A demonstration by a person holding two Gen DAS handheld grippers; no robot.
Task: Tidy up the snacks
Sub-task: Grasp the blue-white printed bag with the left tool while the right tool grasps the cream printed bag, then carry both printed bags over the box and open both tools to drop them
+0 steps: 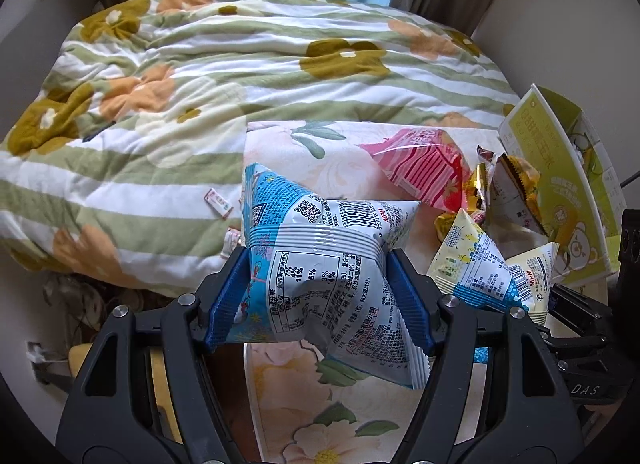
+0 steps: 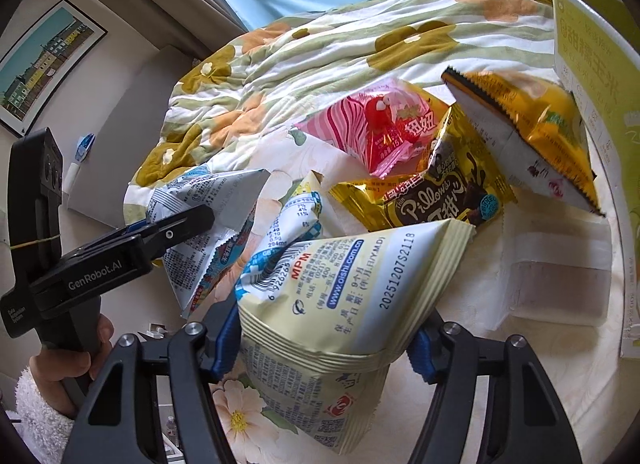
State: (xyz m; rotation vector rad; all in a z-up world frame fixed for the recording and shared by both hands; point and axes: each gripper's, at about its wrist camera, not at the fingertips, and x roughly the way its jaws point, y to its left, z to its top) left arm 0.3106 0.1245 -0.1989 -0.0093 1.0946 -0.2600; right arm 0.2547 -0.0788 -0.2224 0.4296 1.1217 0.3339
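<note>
Both claws are loaded: the left claw [image 1: 318, 288] is clenched on the blue snack bag [image 1: 320, 264], the right claw [image 2: 324, 340] on the pale yellow snack bag [image 2: 340, 304], both above the floral cloth [image 2: 540, 384]. I'd carry them gently to the green box [image 2: 600, 104] without crushing them.

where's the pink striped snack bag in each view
Left wrist view: the pink striped bag lies right of centre, beyond the blue bag clamped in the left gripper.
Right wrist view: it sits above centre, behind the gold bag.
Shared landmark: the green box at the right edge.
</note>
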